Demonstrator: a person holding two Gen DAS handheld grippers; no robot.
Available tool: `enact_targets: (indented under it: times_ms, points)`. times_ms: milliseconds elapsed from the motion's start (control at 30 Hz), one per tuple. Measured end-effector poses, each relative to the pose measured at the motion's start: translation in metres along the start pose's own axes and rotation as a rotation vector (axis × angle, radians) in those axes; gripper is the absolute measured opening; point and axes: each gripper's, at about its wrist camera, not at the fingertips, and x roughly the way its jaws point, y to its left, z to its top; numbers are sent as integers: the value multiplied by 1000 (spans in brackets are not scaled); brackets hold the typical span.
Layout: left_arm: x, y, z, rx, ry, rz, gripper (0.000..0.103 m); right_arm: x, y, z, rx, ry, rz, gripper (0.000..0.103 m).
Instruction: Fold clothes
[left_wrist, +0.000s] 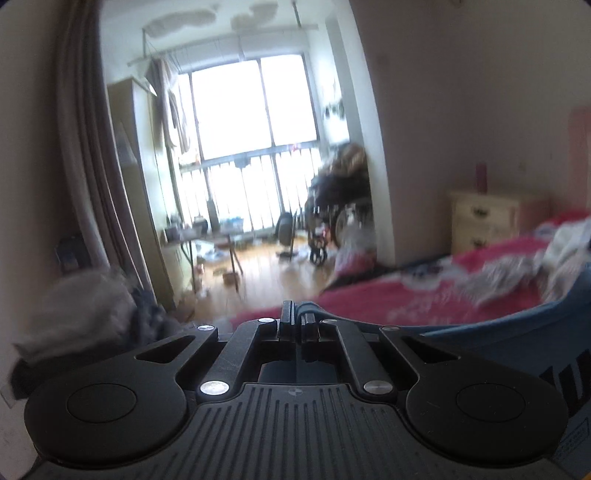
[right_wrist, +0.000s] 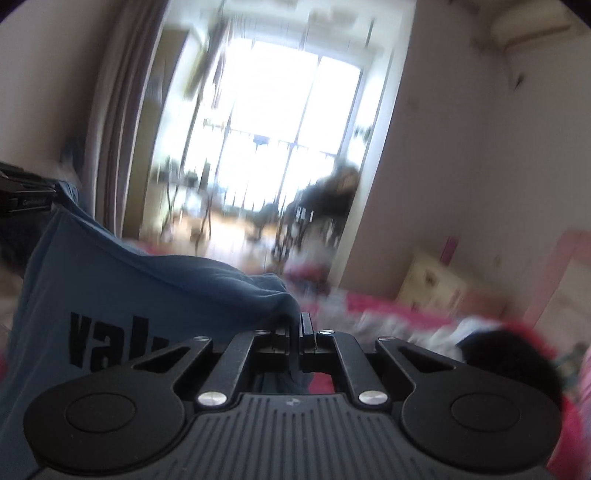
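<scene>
A blue T-shirt (right_wrist: 122, 288) with black lettering hangs stretched between my two grippers, lifted above a red bedspread (left_wrist: 369, 302). My left gripper (left_wrist: 299, 314) is shut on one blue edge of the shirt (left_wrist: 498, 343), which trails off to the right in the left wrist view. My right gripper (right_wrist: 300, 325) is shut on a bunched corner of the same shirt, whose cloth spreads to the left. The left gripper's body (right_wrist: 22, 192) shows at the far left of the right wrist view. Both views are blurred by motion.
A heap of grey and white clothes (left_wrist: 535, 258) lies on the bed at the right. A cream nightstand (left_wrist: 480, 218) stands against the wall. A grey bundle (left_wrist: 81, 306) sits at the left by a curtain (left_wrist: 92, 147). A bright window (left_wrist: 251, 110) and cluttered floor lie ahead.
</scene>
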Motion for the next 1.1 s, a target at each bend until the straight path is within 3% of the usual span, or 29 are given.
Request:
enact_targets:
  times_ms: [100, 200, 233, 300, 367, 400, 433, 500, 667, 800, 867, 967, 1100]
  points:
    - [54, -10, -37, 51, 121, -27, 3, 83, 10, -29, 13, 130, 32, 5]
    - [98, -24, -85, 98, 365, -115, 12, 150, 13, -70, 113, 298, 100, 5]
    - [110, -29, -103, 106, 467, -147, 23, 160, 13, -94, 160, 366, 139, 6]
    - [104, -30, -124, 96, 508, -156, 29, 175, 10, -130, 249, 466, 202, 7]
    - [98, -27, -131, 74, 531, -166, 46, 175, -1, -133, 322, 468, 224, 12]
    - [92, -20, -123, 40, 546, -188, 51, 171, -7, -129, 349, 468, 232, 24]
    - [87, -12, -118, -18, 541, -218, 58, 162, -15, -119, 366, 467, 238, 46]
    - [72, 7, -103, -121, 520, -241, 67, 137, -28, -102, 389, 445, 236, 61]
    - [43, 53, -66, -302, 530, -235, 71, 98, -71, -77, 524, 488, 253, 63]
    - [-6, 85, -37, -340, 522, -248, 71, 38, -79, -85, 567, 534, 289, 63]
    - [-45, 100, -28, -359, 530, -296, 72, 6, -81, -91, 582, 558, 308, 63]
    - [-107, 107, -40, -349, 618, -393, 74, -42, -84, -99, 606, 593, 336, 63]
    - [-183, 79, -95, -307, 801, -482, 73, -104, -84, -114, 618, 643, 360, 63]
